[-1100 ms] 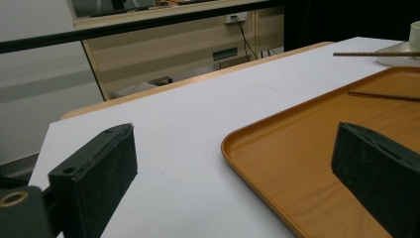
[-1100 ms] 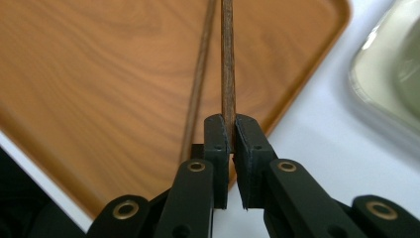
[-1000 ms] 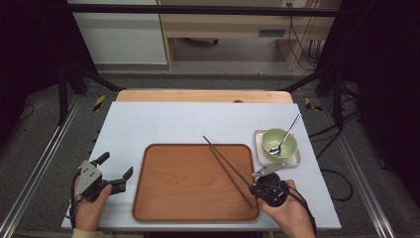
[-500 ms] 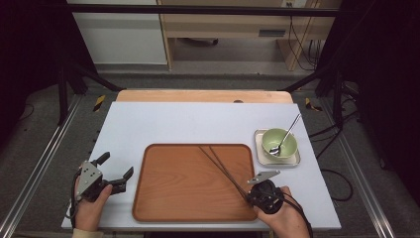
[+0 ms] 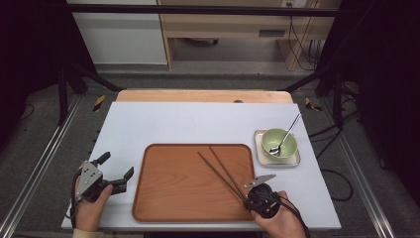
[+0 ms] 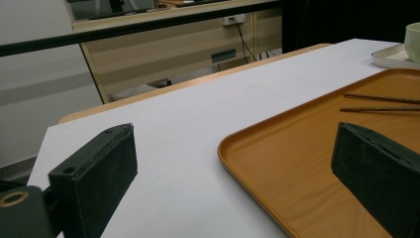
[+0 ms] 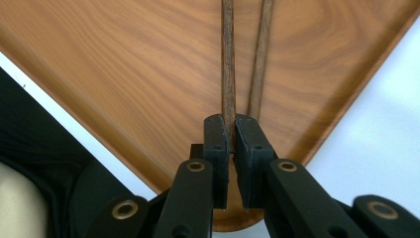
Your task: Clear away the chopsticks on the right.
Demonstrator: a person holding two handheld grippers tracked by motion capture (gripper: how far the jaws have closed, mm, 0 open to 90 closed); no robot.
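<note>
The table (image 5: 198, 119) holds a wooden tray (image 5: 173, 198) at its near middle, and the chopsticks (image 5: 220, 168) lie across the tray's right half. Their long axis runs on a slant, from the near right corner of the tray away toward the far left, the two sticks close together at the near end and drifting a little apart at the tips.

The right gripper (image 5: 247, 191) sits right at that near end, at the tray's near right corner, so it is by far the nearer tool. In the right gripper view its jaws are pressed together on the near end of one stick, the left one (image 7: 228, 59), while the other stick (image 7: 261, 54) lies just beside the jaws (whether it is caught as well I cannot tell).

The left gripper (image 5: 116, 174) rests off the tray's left edge, well apart from the sticks, jaws spread wide with nothing between them.

A green bowl (image 5: 280, 143) with a spoon (image 5: 286, 135) stands to the right of the tray, beyond the sticks' line.
</note>
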